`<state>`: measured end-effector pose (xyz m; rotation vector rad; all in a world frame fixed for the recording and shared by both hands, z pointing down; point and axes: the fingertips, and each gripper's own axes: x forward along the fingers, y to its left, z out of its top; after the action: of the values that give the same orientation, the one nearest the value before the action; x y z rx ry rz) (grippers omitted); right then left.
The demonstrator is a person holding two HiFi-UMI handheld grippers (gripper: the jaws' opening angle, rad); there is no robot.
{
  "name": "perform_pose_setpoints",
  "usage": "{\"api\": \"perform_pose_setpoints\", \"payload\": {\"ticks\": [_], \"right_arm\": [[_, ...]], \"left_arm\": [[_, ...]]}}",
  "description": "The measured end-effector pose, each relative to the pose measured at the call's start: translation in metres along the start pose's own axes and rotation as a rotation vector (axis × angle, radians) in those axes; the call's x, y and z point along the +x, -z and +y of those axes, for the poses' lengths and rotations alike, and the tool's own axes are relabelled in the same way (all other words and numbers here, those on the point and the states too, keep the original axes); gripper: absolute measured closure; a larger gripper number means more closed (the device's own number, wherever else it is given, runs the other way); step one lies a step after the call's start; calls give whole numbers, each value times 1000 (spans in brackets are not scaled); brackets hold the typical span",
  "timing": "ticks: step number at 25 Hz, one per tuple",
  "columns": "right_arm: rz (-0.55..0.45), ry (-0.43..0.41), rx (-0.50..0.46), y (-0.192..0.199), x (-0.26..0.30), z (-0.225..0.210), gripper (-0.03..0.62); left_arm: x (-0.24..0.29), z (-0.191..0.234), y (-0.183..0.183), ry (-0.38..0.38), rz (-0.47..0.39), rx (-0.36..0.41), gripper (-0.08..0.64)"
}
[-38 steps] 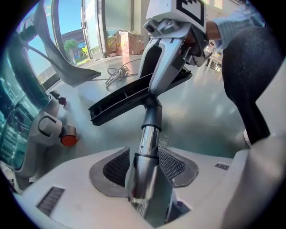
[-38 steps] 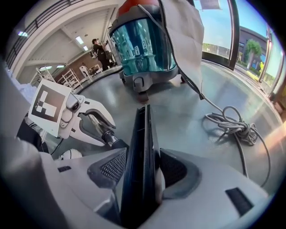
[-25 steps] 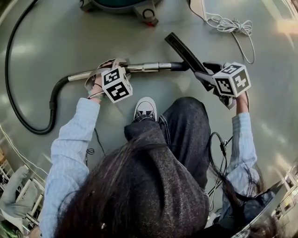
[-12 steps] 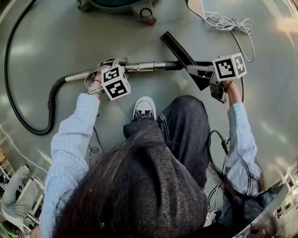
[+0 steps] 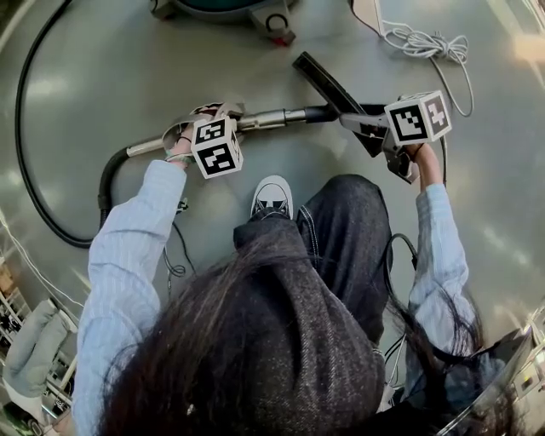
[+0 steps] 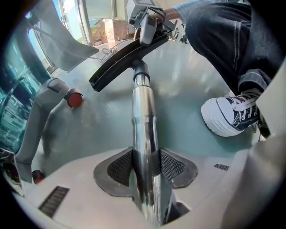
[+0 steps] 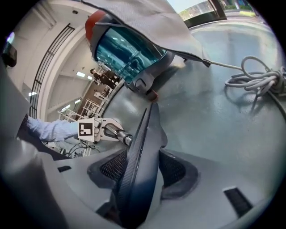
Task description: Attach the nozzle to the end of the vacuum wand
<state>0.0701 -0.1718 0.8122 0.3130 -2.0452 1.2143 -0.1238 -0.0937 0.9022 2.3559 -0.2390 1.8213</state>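
Two hand-held grippers share this: the left hand-held gripper (image 6: 145,167) is closing on the wand (image 6: 143,116) at 11 o'clock, a stiff, probably slippery metal tube. The right hand-held gripper (image 7: 140,172) clamps the nozzle (image 7: 145,134), seemingly light rigid plastic, across its flat body at 1 o'clock, against the wand's end. Beyond lie glossy floor (image 5: 170,60), vacuum body (image 5: 221,7) at 12 and cord (image 5: 426,43) at 1.

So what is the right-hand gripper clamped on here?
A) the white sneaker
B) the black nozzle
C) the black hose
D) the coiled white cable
B: in the right gripper view, the right gripper is closed on the black nozzle, with its pads pressing against both faces.
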Motion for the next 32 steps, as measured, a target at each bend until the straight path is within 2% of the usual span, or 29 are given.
{"api": "perform_pose_setpoints", "payload": {"ticks": [4,9,13,14,15,18,20,23,27,30,32], "right_arm": [[136,110,-71,11,3,-2,374],[167,233,-174,18,4,-3,358],[259,485,-290,21,1,-28,345],[267,513,-303,20,0,-34,345],[257,502,-291,17,-1,-37,344],[182,386,-178,12,-3,-29,345],[151,359,-141,11,-4,-25,345],[147,374,-148,10,-4,-23,346],[150,395,-161,6,2,-23,345],[143,400,-180,8,4,-22,345],[146,443,-224,11,4,-23,345]], "left_arm": [[-3,5,-2,-77,-12,-24,390],[-3,6,-3,-117,27,-66,390],[0,3,-21,-89,-23,-65,390],[1,3,-26,-80,-32,-60,390],[2,3,-29,-75,-35,-54,390],[6,2,-30,-65,-46,-77,390],[6,2,-31,-68,-48,-85,390],[5,3,-35,-71,-37,-85,390],[7,5,-33,-106,-63,-156,388],[7,5,-29,-110,-60,-179,388],[6,7,-28,-107,-63,-225,388]]}}
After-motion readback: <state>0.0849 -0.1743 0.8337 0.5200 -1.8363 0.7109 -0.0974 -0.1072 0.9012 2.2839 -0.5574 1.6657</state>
